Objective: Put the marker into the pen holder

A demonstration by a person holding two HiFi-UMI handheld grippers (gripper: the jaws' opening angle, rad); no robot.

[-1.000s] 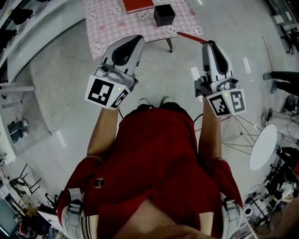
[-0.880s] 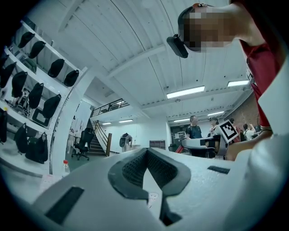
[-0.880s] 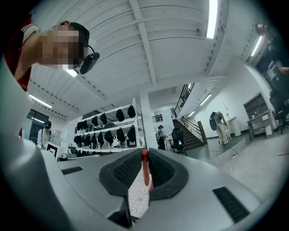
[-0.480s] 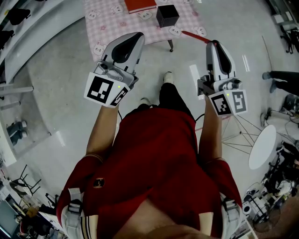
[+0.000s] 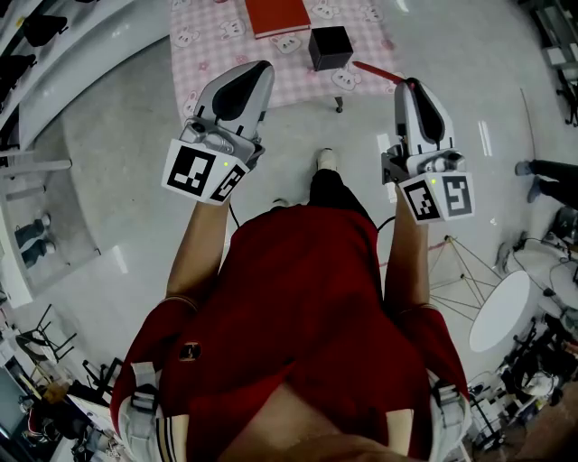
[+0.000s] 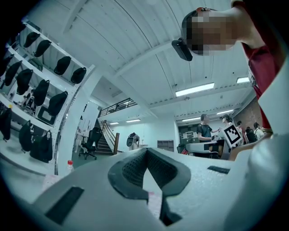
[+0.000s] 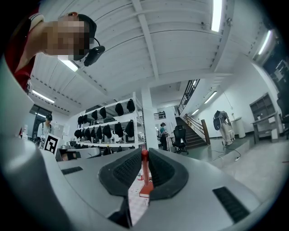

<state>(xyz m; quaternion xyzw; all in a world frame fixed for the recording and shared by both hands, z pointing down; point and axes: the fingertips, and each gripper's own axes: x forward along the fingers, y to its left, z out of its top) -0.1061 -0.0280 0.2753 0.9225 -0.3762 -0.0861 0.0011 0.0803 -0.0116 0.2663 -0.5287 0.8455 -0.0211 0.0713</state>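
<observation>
Marker [image 5: 375, 69]: red, slim stick. It is held in the air by the right gripper [image 5: 408, 84], with its free length jutting ahead and leftward towards the counter's near edge. It is not yet in the holder.
Marker, handling: likely light and stiff, with a smooth barrel that could swivel or slide between the pads. It probably needs firm but not hard pressure.
Marker, hold: the grip appears to sit near one end, so the long free end can go into the holder first. A hold nearer the middle would likely swing less.
Right fingers: narrow, closed on the marker, which stands upright between the pads in the right gripper view.
Holder [image 5: 330, 47]: black cube, open top, on the counter just beyond the marker's tip and slightly left.
Left gripper [image 5: 260, 70]: over the counter's near edge, well apart from the holder.
Left fingers: together at the tips, nothing between them.
Counter [image 5: 203, 45]: covered by a pink checked cloth.
Book [image 5: 278, 15]: red, flat, beyond and left of the holder.
Step, judged: carrying the marker to the holder; the drop is yet to come.
</observation>
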